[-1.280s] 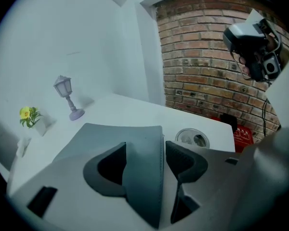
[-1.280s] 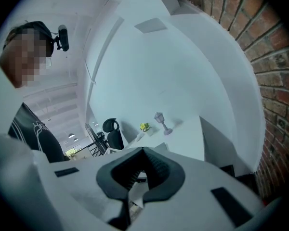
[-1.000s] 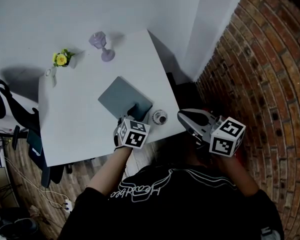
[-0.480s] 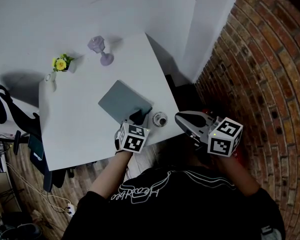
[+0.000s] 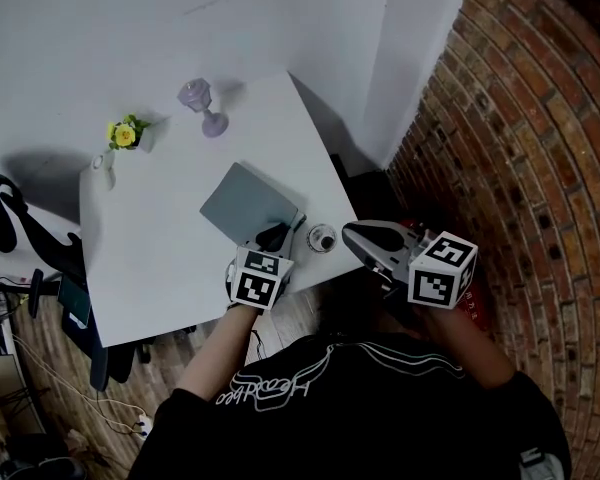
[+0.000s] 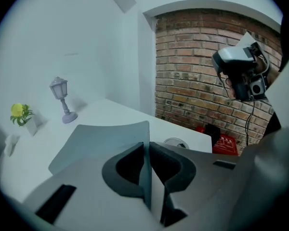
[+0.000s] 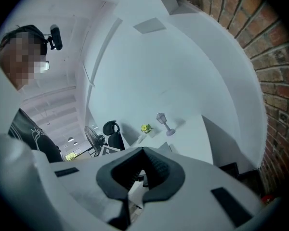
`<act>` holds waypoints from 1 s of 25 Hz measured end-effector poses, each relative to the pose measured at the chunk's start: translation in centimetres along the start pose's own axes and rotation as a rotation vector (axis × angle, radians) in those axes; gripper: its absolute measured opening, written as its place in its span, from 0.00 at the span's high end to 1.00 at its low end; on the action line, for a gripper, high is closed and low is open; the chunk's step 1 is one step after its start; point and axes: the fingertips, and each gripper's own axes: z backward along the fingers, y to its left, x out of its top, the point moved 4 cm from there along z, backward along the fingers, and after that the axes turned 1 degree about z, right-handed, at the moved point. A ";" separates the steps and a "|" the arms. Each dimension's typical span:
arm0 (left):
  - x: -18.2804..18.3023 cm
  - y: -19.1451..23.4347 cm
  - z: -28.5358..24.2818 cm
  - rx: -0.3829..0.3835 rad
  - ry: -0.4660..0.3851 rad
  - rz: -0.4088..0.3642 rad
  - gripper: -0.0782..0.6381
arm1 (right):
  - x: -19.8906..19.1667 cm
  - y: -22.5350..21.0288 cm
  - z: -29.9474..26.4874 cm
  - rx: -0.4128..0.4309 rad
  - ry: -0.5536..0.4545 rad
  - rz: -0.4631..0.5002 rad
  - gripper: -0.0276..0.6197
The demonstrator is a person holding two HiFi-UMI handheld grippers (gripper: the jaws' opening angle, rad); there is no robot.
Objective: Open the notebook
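As the jaws of my left gripper (image 6: 147, 167) have just been closing, they pinch the cover edge of the notebook (image 6: 101, 138) at the desk's (image 5: 150, 268) near right corner. It stretches away leftward from the jaws; my right gripper (image 5: 365, 240), shut and empty, sits farther off.

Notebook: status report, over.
Left gripper, jaws just closed on notebook cover edge. Right gripper shut, empty, held off table. Cover barely lifted. Small cup beside it, not blocking.

Dim, bluish light; fisheye-warped, vignetted edges.
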 end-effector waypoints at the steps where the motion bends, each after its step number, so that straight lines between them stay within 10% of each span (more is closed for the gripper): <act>1: 0.2 0.0 0.3 -0.003 -0.006 -0.003 0.81 | 0.0 0.4 0.0 0.003 0.001 0.006 0.95; 25: -0.4 0.4 9.4 0.027 -0.079 0.021 0.82 | 0.9 9.0 1.3 -0.012 -0.085 0.029 0.95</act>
